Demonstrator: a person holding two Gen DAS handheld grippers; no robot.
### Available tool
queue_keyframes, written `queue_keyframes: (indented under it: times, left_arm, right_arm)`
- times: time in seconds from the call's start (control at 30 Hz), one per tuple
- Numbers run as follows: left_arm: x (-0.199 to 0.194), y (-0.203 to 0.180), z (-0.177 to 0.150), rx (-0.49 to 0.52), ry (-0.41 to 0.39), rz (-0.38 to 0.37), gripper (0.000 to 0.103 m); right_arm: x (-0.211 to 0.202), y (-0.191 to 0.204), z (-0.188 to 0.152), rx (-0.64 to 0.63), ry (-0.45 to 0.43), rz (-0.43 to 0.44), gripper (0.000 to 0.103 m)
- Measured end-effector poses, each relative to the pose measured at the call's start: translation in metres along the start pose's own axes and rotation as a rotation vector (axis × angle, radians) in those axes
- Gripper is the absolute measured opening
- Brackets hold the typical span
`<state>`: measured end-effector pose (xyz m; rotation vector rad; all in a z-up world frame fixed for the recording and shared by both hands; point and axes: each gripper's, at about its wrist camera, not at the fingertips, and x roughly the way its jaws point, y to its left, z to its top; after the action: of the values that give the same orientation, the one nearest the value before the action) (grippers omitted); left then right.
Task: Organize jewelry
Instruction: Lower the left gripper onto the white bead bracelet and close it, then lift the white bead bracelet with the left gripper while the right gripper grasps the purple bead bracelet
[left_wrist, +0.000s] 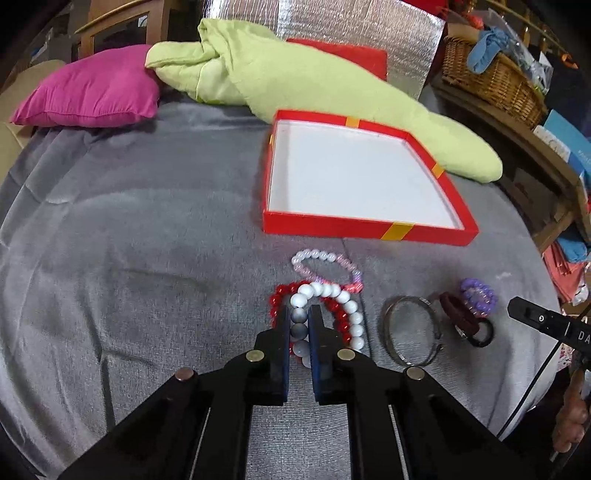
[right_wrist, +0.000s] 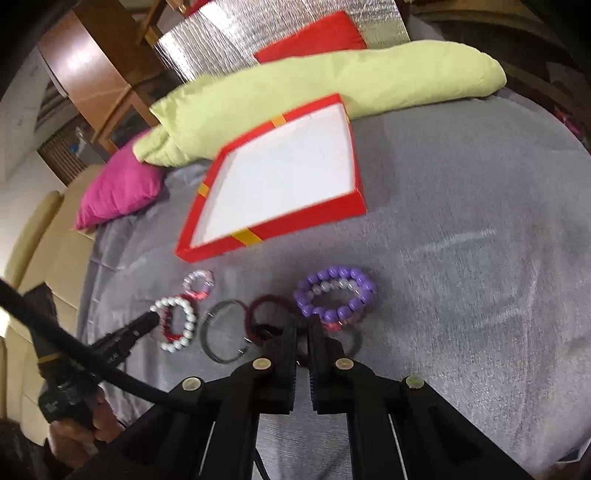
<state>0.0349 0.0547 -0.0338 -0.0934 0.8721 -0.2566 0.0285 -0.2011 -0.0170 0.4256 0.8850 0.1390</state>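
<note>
1. Left gripper (left_wrist: 299, 325) is clamped on the white bead bracelet (left_wrist: 343, 306), fingers pinching its near-side beads. The bracelet lies on the grey cover (left_wrist: 147, 258), overlapping a red bead bracelet (left_wrist: 277, 299); gripping one strand lets it lift clear of the red one.
2. Right gripper (right_wrist: 303, 332) has its fingers nearly together over a dark ring-shaped item (right_wrist: 354, 339), next to the maroon band (right_wrist: 266, 310). Frame is motion-blurred and the tips cover the contact, so I cannot tell whether it holds anything.
3. Still loose on the cover: purple bead bracelet (right_wrist: 334, 295), metal bangle (left_wrist: 410, 332), pink bead bracelet (left_wrist: 325, 264).
4. Red box (left_wrist: 369, 225) sits just beyond the jewelry row, white floor bare, open side up. Likely the drop target, so nothing is sorted yet.
5. Green cushion (left_wrist: 295, 81) lies behind the box, touching its far edge.
</note>
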Motion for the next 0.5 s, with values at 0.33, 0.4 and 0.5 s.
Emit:
queue_keyframes:
  times: [0.33, 0.4, 0.5]
  left_arm:
    - [-0.014, -0.002, 0.008, 0.017, -0.063, -0.035, 0.01]
    - [-0.015, -0.003, 0.009, 0.019, -0.064, -0.03, 0.01]
    - [-0.016, -0.005, 0.009, 0.027, -0.069, -0.033, 0.01]
  right_arm:
    - [0.005, 0.001, 0.001, 0.023, 0.029, 0.072, 0.009]
    - [0.011, 0.005, -0.001, 0.011, 0.059, 0.062, 0.013]
    - [0.014, 0.008, -0.003, -0.015, 0.062, 0.038, 0.032]
